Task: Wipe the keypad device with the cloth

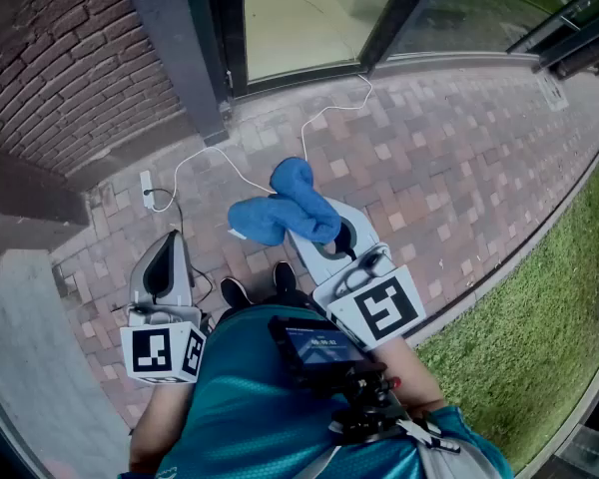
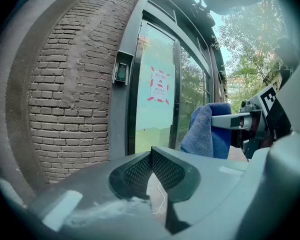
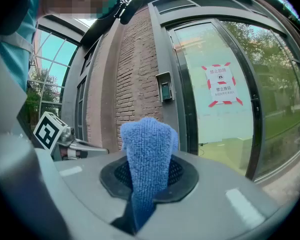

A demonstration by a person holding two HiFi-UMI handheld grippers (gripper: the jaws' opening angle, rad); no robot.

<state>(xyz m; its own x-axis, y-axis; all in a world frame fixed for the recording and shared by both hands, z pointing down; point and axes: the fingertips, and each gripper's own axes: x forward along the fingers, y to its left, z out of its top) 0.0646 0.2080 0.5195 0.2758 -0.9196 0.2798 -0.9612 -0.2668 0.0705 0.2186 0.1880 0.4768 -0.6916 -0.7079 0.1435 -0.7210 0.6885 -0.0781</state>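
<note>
The keypad device (image 2: 121,73) is a small dark box mounted on the grey door frame next to the brick wall; it also shows in the right gripper view (image 3: 165,90), some way ahead of both grippers. My right gripper (image 1: 319,230) is shut on a blue cloth (image 1: 285,208), which stands up between its jaws (image 3: 147,149) and hangs bunched beyond them. The cloth (image 2: 210,129) and the right gripper also appear at the right of the left gripper view. My left gripper (image 1: 170,242) hangs lower at my left, shut with nothing between its pads (image 2: 140,171).
I stand on brick paving. A white cable (image 1: 210,158) runs across it from a plug block (image 1: 147,188) toward the glass door (image 1: 299,18). A red-and-white notice (image 2: 160,86) is stuck on the door. Grass (image 1: 519,317) borders the paving on the right.
</note>
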